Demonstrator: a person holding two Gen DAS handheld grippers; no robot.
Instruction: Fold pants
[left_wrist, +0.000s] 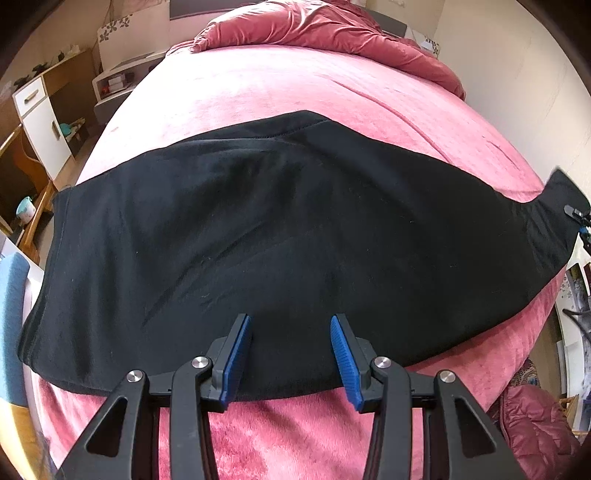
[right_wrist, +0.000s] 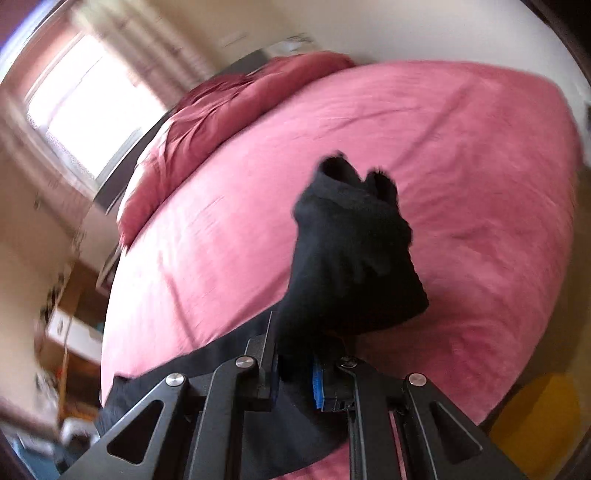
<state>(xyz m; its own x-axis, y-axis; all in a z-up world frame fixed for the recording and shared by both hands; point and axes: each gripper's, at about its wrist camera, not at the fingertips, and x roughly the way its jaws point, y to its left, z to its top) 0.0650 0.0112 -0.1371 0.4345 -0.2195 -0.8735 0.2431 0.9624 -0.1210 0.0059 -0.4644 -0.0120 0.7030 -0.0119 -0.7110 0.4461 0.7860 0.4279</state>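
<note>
A pink bed (left_wrist: 280, 85) fills both views, a crumpled quilt (left_wrist: 314, 29) at its far end. Black pants (left_wrist: 258, 229) lie spread across the bed ahead of the left tongs (left_wrist: 291, 354), whose blue pads are parted just above the near edge, grasping nothing. The right tongs (right_wrist: 295, 373) are clenched on a bunched end of the pants (right_wrist: 351, 258), lifted off the bed

A home bedroom: a pink-covered bed (left_wrist: 295, 92) fills the view ahead of the claws, rumpled duvet (left_wrist: 314, 26) at its far end, cabinet (left_wrist: 40, 122) left, window (right_wrist: 85, 107) beyond.
</note>
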